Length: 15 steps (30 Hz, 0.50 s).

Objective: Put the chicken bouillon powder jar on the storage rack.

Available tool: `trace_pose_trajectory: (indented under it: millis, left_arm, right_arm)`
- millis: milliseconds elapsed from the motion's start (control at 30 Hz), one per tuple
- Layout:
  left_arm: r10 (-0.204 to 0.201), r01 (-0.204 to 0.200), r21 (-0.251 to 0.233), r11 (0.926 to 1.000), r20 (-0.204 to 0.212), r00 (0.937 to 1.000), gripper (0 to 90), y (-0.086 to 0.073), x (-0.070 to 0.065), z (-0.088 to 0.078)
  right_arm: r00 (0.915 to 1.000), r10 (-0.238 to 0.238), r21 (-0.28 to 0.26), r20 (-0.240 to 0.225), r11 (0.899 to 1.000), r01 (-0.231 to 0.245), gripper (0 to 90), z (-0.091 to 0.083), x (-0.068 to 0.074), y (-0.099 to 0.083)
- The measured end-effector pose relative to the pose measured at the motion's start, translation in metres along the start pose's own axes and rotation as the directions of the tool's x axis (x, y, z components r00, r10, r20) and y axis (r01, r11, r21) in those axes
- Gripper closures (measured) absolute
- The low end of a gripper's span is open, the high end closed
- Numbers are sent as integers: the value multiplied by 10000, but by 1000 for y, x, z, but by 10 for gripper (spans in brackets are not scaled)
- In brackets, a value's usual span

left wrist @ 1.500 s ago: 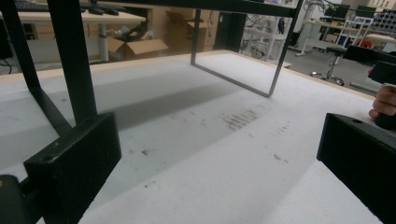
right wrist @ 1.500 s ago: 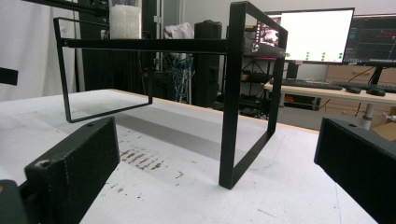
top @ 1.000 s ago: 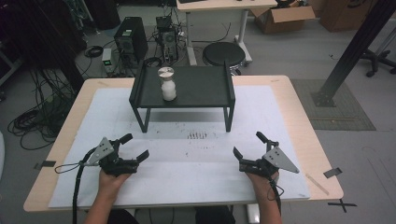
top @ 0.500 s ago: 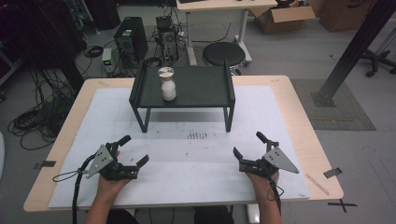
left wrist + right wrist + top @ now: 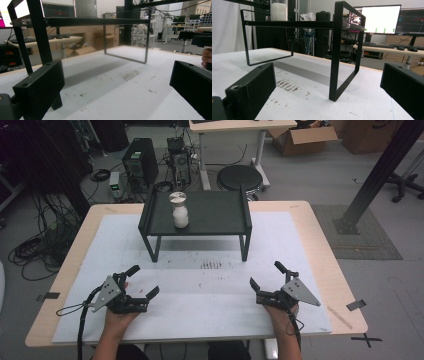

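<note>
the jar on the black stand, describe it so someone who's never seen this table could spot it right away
Start from the black stand standing at the far middle of the white-topped table. On its flat top, left of centre, stands a small clear jar filled with something white, capped by a round silvery lid. It is the one thing on the stand, and both grippers sit far from it near the table's front edge.

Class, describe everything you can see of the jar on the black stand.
The jar is small and clear, apparently glass or plastic, filled almost to the top with white grains. A round silvery lid closes it. It stands upright on the left part of the stand's flat top, touching nothing else. In the right gripper view its grain-filled body rises above the shelf edge. Both grippers rest open on the table, well short of it.
</note>
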<state>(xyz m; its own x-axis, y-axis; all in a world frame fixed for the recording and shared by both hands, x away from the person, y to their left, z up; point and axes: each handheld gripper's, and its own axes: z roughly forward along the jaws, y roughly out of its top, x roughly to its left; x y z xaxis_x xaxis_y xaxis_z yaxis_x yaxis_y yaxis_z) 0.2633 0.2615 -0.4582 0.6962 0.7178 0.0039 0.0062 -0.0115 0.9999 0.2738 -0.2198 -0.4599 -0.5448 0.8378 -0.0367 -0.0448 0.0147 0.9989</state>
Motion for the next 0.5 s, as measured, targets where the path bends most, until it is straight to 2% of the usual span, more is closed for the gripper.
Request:
trace_pose_trajectory:
  millis: [500]
  left_arm:
    - [23, -23, -58, 10000, 16, 10000, 2, 0, 0, 0]
  right_arm:
    - [10000, 1, 8, -10, 10000, -1, 0, 0, 0, 0]
